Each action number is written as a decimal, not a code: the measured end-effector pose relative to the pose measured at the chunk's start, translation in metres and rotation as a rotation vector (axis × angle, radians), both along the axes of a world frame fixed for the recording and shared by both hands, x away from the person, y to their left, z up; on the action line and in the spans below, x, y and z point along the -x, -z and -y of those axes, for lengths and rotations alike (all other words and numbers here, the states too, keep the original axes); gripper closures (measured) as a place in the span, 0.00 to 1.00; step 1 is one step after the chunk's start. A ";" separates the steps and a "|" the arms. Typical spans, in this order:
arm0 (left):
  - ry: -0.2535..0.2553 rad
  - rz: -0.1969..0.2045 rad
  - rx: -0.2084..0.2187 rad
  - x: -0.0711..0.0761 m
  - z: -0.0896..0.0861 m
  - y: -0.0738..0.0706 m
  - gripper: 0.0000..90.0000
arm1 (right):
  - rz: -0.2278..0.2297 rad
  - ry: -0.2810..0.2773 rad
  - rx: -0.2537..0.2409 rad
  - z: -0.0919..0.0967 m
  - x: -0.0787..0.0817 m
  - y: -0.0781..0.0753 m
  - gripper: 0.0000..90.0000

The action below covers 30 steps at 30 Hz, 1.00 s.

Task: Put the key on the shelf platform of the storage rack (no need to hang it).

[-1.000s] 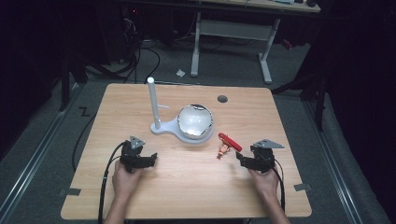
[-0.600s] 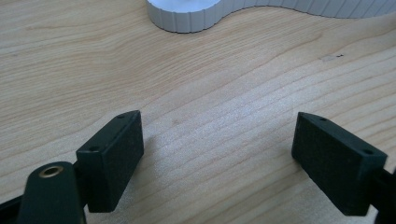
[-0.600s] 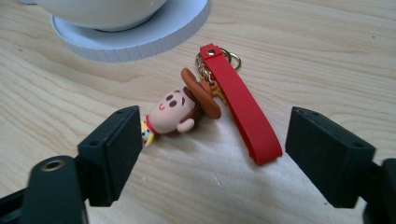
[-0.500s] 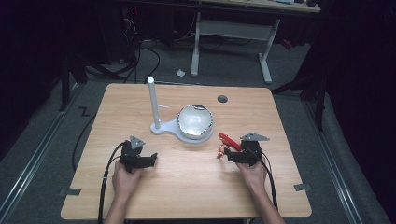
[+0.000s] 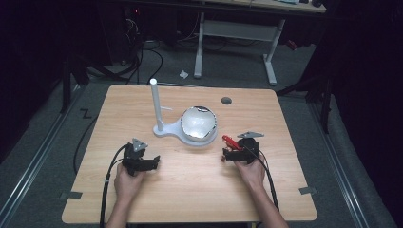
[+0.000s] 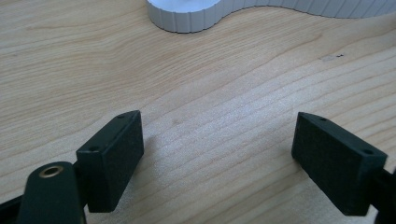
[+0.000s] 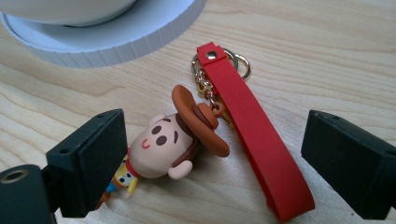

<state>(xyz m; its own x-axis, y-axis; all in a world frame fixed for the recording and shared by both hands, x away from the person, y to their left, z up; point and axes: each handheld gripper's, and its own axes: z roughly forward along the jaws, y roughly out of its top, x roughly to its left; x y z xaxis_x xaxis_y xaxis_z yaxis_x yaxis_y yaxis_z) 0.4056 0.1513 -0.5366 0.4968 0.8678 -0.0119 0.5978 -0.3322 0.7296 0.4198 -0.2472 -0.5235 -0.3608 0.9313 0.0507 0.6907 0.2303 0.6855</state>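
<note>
Compared with the earlier frames, the right gripper (image 5: 227, 155) has shifted leftward across the table (image 5: 190, 190) from near the right edge to the keychain (image 5: 230, 141), and its jaws have just been opening; they now stand wide apart with the keychain lying between them, neither pad pressing on it. The left gripper (image 5: 154, 162) has kept its place at the near left, jaws apart over bare wood. The white stand (image 5: 187, 130) with its upright post and reflective dome is unchanged at the table's centre.

The keychain (image 7: 196, 140) lies flat on the wood just near and right of the stand's ribbed base (image 7: 116, 37). It comprises a small cowboy figure with a brown hat, round pale face and yellow-and-blue body, joined by a gold chain and ring to a red strap (image 7: 259, 135) fixed with a rivet. The figure's body sits beside the left pad; the strap runs toward the right pad.
</note>
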 end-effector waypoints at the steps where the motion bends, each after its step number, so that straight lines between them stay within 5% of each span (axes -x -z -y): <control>1: 0.000 0.000 0.000 0.000 0.000 0.000 0.19 | -0.006 -0.003 -0.002 0.000 0.000 0.001 0.08; 5: 0.000 0.000 0.000 0.000 0.000 0.000 0.19 | -0.017 -0.025 0.005 -0.004 0.001 0.004 0.16; 7: 0.000 0.000 0.000 0.000 0.000 0.000 0.19 | -0.002 -0.050 0.001 -0.006 0.005 0.002 0.29; 15: 0.000 0.000 0.000 0.000 0.000 0.000 0.19 | 0.025 -0.082 0.045 -0.009 0.008 0.001 0.56; 21: 0.000 0.000 0.000 0.000 0.000 0.000 0.19 | 0.027 -0.101 0.058 -0.009 0.009 0.001 0.58; 23: 0.001 0.000 0.000 0.000 0.000 0.000 0.19 | 0.055 -0.120 0.084 -0.011 0.010 0.001 0.72; 30: 0.001 0.001 0.000 -0.001 0.001 0.000 0.19 | 0.043 -0.140 0.063 -0.008 0.006 0.001 0.73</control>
